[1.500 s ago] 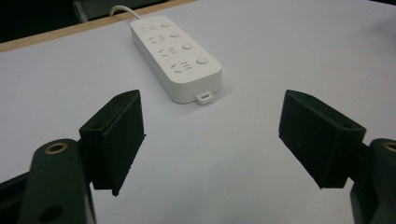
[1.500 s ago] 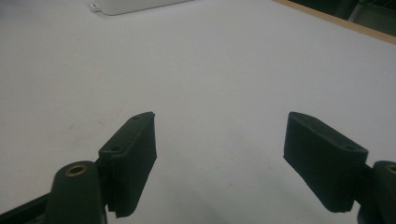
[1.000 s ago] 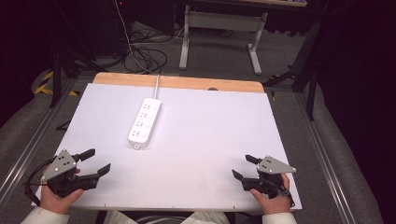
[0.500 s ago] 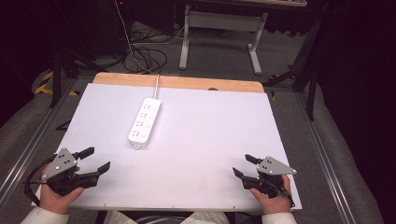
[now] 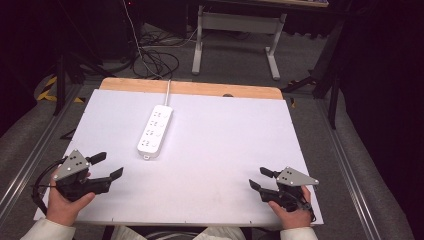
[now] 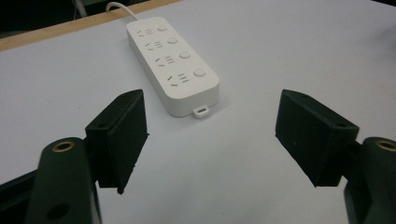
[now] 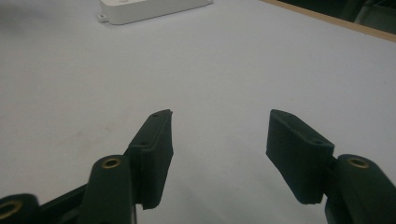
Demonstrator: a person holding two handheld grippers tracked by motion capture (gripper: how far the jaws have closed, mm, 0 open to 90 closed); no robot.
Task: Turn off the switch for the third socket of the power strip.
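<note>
A white power strip (image 5: 155, 131) lies on the white tabletop (image 5: 220, 140), left of centre, its cord running off the far edge. In the left gripper view the power strip (image 6: 172, 62) sits just beyond the open jaws. My left gripper (image 5: 106, 165) rests open near the front left corner, held by a hand, nothing between its fingers. At the front right my right gripper (image 5: 260, 178) is open and empty too. The right gripper view has one end of the power strip (image 7: 149, 9) far ahead at the top.
A wooden strip (image 5: 190, 88) edges the table's far side. Cables (image 5: 150, 60) lie on the floor behind, beside a metal stand (image 5: 235, 40). Rails (image 5: 345, 165) run along both sides of the table.
Both grippers have stayed near the front corners, with only a slight shift of the hands. The power strip has not moved.
</note>
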